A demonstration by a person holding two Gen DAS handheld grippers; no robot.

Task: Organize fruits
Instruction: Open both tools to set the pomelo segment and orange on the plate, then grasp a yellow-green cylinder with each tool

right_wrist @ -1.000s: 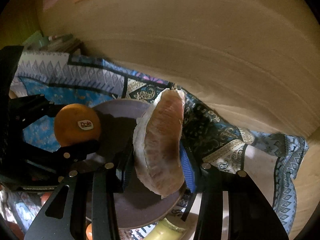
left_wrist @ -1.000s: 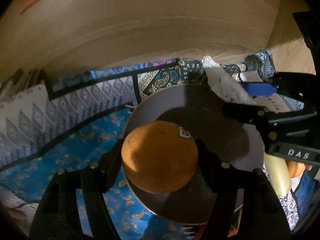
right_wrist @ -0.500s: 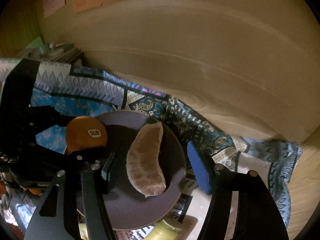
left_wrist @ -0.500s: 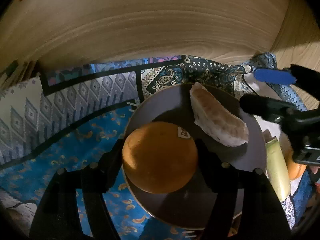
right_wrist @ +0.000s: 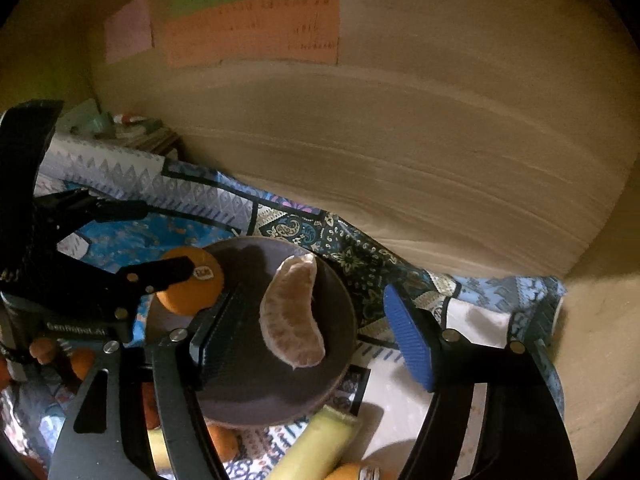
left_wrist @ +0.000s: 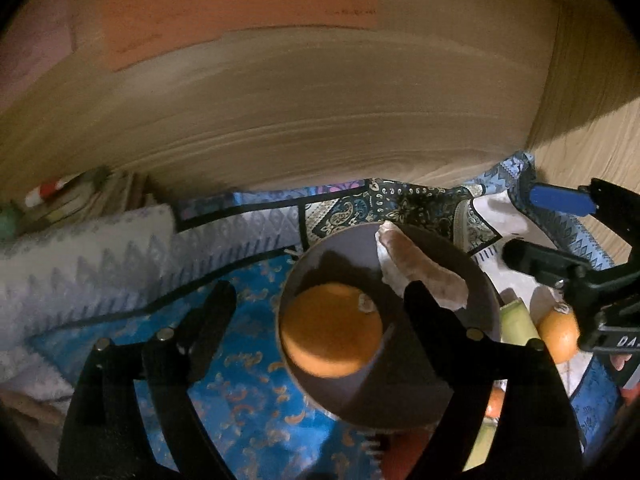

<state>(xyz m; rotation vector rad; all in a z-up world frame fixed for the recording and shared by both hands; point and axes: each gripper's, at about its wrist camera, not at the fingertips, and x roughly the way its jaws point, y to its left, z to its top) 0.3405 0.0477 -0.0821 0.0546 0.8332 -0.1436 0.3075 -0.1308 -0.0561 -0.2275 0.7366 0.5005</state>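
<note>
We see the orange (left_wrist: 331, 330) and the peeled fruit segment (right_wrist: 294, 318) lying apart on the dark plate (left_wrist: 400, 400), orange near its left edge. Our left gripper (left_wrist: 316, 300) and right gripper (right_wrist: 308, 320) straddle them, fingers opening, touching neither.

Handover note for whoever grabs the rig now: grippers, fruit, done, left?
Left hand-held gripper: jaws opening, clear of the round orange with a sticker.
Right hand-held gripper: jaws opening, clear of the peeled pale citrus segment.
Both fruits lie apart on the dark round plate.
Done: those two are plated.
Left: another orange and a pale green stalk lie on the patterned blue cloth beside the plate.
</note>
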